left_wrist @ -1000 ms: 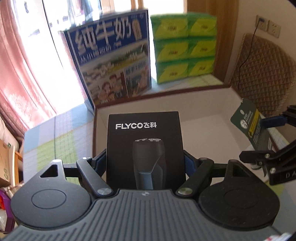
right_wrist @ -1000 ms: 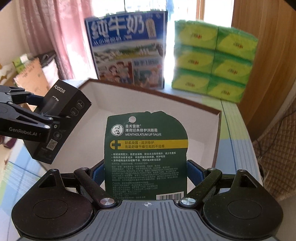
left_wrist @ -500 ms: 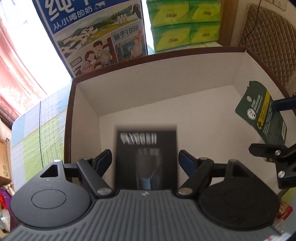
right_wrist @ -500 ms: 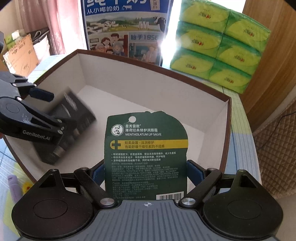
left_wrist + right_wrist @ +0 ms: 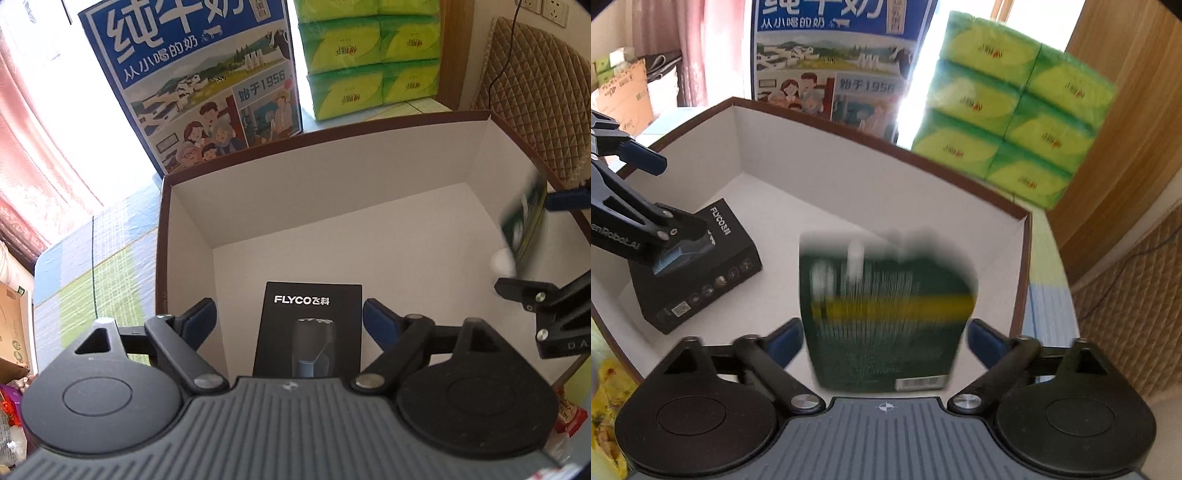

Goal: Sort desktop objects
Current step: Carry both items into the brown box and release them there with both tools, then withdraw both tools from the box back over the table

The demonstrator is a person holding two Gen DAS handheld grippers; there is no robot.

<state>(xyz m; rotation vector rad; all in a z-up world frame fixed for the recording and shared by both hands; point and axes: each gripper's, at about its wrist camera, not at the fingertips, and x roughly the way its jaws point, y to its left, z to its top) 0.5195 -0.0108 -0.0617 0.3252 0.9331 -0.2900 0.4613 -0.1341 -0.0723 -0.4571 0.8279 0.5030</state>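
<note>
Now the black cardboard shaver box point(image 5: 308, 326) lies in the white brown-rimmed box point(image 5: 332, 206), left tool point(image 5: 289, 317) spread; blurred green lip-balm card point(image 5: 886, 314) sits loose between the spread right tool point(image 5: 886, 341) fingers, placement unfinished.

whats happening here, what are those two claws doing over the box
A person is sorting desk items into a white-lined cardboard box with a claw in each hand. The left claw is open above the black FLYCO shaver box, which lies on the box floor. The right claw is open too, and the green lip salve card between its fingers is motion-blurred, apparently dropping into the box. A milk carton and green tissue packs stand behind.
</note>
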